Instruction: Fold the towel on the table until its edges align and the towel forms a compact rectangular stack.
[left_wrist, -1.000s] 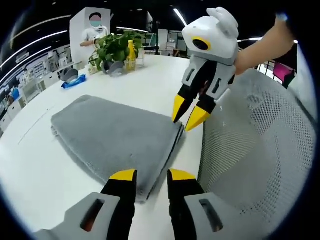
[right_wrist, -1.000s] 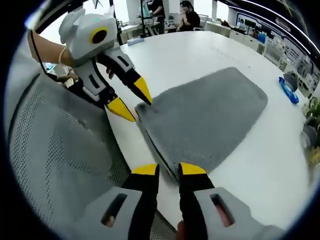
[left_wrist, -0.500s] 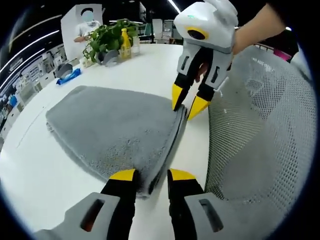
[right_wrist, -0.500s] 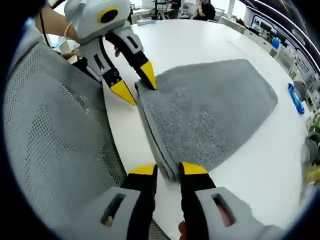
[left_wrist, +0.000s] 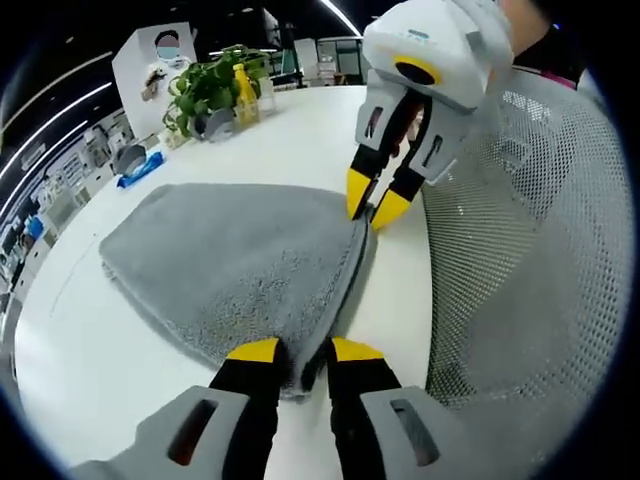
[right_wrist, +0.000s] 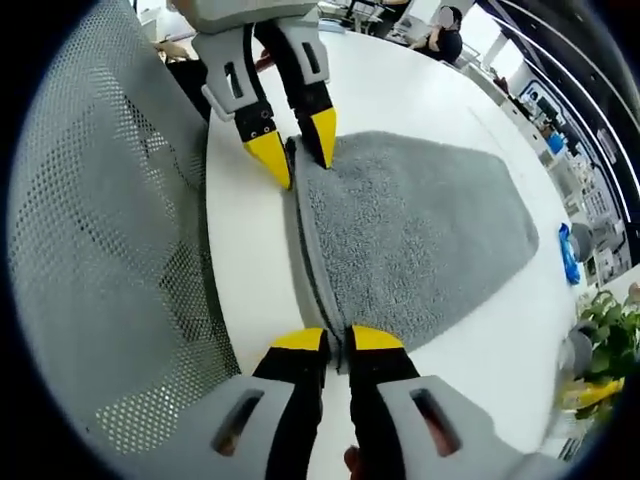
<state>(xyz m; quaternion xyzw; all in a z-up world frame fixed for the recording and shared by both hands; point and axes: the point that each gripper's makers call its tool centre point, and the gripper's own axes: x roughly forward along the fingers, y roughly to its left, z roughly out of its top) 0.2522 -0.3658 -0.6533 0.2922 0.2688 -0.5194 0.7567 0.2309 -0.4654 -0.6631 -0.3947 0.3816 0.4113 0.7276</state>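
The grey terry-cloth towel (left_wrist: 235, 265), already doubled into layers, lies flat on the round white desk (left_wrist: 300, 125), its stacked near edge running along the desk rim beside a grey mesh chair back (left_wrist: 520, 260). The left tool (left_wrist: 297, 352) has its yellow-tipped jaws drawn in on one corner of that layered edge, and in the right gripper view the right tool (right_wrist: 335, 340) is likewise clamped on the other corner, with cloth filling the narrow slit between the tips. Each tool shows across the towel from the other's camera, pinching its corner. The step in hand appears to be taking up the near edge for another fold. To do it well, both tools should catch every layer at the corner, not just the top one, then rise together at the same pace so the edge stays straight and taut between them. Carrying it evenly across to the far edge, and laying it down with corners matched before letting go, should keep the stack square. A potted green plant (left_wrist: 205, 90) and a small yellow bottle (left_wrist: 243, 95) stand well apart at the desk's far side.
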